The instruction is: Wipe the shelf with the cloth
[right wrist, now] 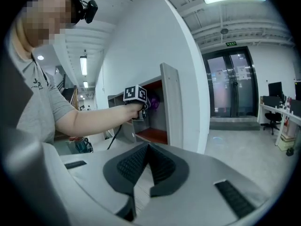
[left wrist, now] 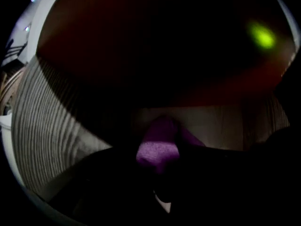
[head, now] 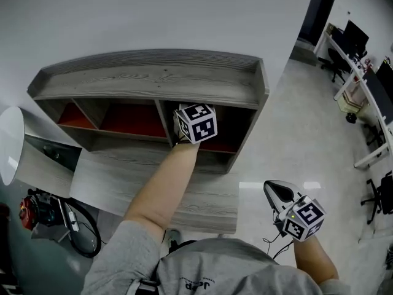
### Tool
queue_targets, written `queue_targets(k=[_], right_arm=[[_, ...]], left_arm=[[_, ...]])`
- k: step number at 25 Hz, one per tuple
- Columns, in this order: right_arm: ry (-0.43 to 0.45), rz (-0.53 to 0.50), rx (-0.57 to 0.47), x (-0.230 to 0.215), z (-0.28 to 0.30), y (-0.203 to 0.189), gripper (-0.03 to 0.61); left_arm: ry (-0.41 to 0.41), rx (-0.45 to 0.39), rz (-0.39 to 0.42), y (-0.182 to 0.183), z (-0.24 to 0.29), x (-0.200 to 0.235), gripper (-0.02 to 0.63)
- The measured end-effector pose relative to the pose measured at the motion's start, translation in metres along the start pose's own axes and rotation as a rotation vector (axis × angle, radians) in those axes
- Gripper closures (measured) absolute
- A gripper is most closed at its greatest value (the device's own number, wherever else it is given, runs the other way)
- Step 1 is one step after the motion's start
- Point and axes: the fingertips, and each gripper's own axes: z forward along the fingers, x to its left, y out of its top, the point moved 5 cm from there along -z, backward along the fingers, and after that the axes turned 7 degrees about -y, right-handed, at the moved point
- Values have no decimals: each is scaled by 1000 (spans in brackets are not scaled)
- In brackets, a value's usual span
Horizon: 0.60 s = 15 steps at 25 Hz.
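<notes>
Jaws of the left gripper [left wrist: 159,167] clamped on the purple cloth [left wrist: 157,149], which in this murk looks pressed to a pale board inside the wooden shelf's [head: 153,78] right-hand compartment, while the right gripper [right wrist: 147,150] hangs closed and empty, well apart.

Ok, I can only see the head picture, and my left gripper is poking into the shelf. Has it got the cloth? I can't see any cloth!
Observer: Yes. The left gripper view shows a purple cloth pinched in the left gripper.
Operator: Is my other gripper holding anything?
Observer: No. Its own view shows the right gripper shut, with nothing between its pads.
Operator: Where is the cloth in there?
Observer: The right gripper view shows it high in the end compartment of the shelf, well above the red floor.
</notes>
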Motion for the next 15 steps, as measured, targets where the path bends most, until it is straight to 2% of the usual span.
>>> queue_targets(k=[2,5,7,11,13,15], right_arm=[[-9,12,0,-8,-4,-2,557],[-23,20,1,-14,-8,-7,557],[-35,24,2,-19,-11,-10,557],[-44,36,3,-26,-12,-13,557],[-36,41,-1,-24,-10,-12,557],[-20,39,-2,-18,-5,-10,557]], left_arm=[[-73,-11,85,-1,0,-33,546],[-245,-17,175,-5,1,-105,545],[-314,-28,153,-8,2,-131,536],[-390,-50,157,-13,0,-133,536],[-369,-18,106,-22,-5,-114,537],[-259,48,22,-42,-10,-78,537]])
